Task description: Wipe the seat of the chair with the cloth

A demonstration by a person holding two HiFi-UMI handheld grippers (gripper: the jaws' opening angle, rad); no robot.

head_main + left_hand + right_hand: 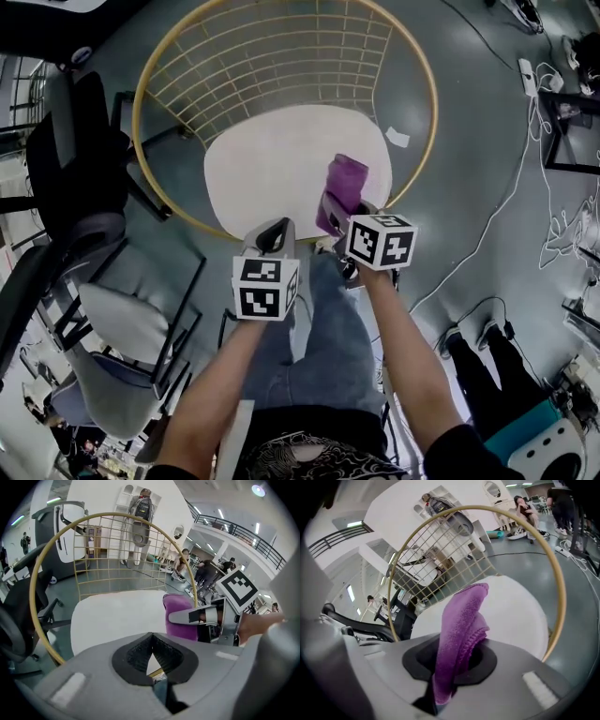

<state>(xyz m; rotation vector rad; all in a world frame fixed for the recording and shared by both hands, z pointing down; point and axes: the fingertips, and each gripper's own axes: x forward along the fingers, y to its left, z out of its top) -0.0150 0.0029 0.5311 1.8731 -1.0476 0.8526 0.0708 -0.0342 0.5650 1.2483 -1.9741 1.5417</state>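
Checking the near end first, I find the left tongs [152, 654] closed pad to pad at the tips with nothing held. They hang just short of the chair's front edge. The right tongs [451, 660] sit just beside them and are clamped on the cloth [461, 620].

The cloth is purple, with a fine nubby pile and a stitched hem showing along one fold. It is bunched into a thick folded strip. A short tail hangs below the pads, and the longer part stands up and forward out of the grip, its top curling over. From the head view this forward end lies over the right front part of the seat [267, 169]. I cannot tell whether it touches the surface.

The seat is a smooth white pad, rounded and plain. A thin gold ring [429, 112] circles it, and a gold wire grid [281, 56] rises behind as the chair's back.

Further out is a grey floor [469, 141]. White cables [525, 169] trail across it on the right, and dark office chairs [75, 178] stand on the left.
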